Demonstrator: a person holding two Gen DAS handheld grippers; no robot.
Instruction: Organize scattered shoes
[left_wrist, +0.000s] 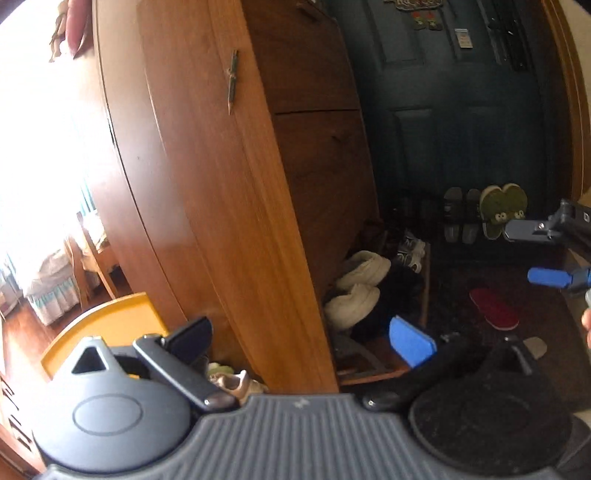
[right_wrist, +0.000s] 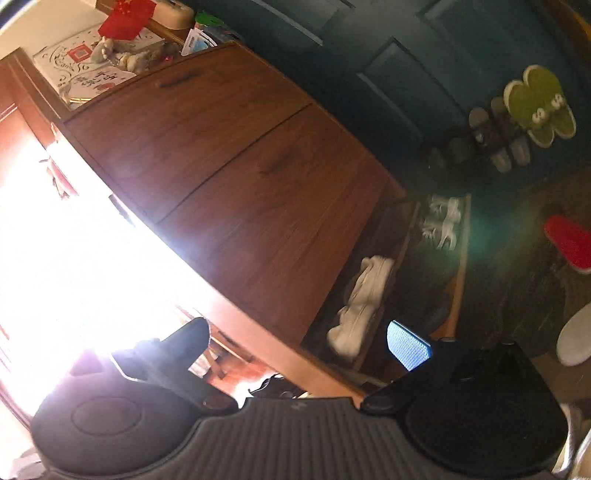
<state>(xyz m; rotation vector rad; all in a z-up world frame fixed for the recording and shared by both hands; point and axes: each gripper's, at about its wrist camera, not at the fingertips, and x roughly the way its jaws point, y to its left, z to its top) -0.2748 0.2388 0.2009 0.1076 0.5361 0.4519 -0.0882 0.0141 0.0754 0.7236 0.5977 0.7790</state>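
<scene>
An open bottom drawer of the wooden shoe cabinet (left_wrist: 236, 206) holds cream slippers (left_wrist: 360, 284), black shoes and white sneakers (left_wrist: 410, 251). A single red slipper (left_wrist: 493, 308) lies on the dark mat. Green frog slippers (left_wrist: 502, 208) and grey sandals (left_wrist: 460, 218) lean against the dark door. My left gripper (left_wrist: 301, 339) is open and empty, facing the cabinet's corner. My right gripper (left_wrist: 535, 254) enters from the right edge, open, above the red slipper. In the right wrist view my right gripper (right_wrist: 299, 341) is open and empty before the drawer with the cream slippers (right_wrist: 362, 302); the red slipper (right_wrist: 569, 243) lies to the right.
A yellow object (left_wrist: 107, 325) stands left of the cabinet, with a beige shoe (left_wrist: 236, 384) near its base. Trinkets and a small red flag (right_wrist: 125, 16) crowd the cabinet top. A white rounded thing (right_wrist: 576, 339) lies at the right edge. Bright window glare fills the left.
</scene>
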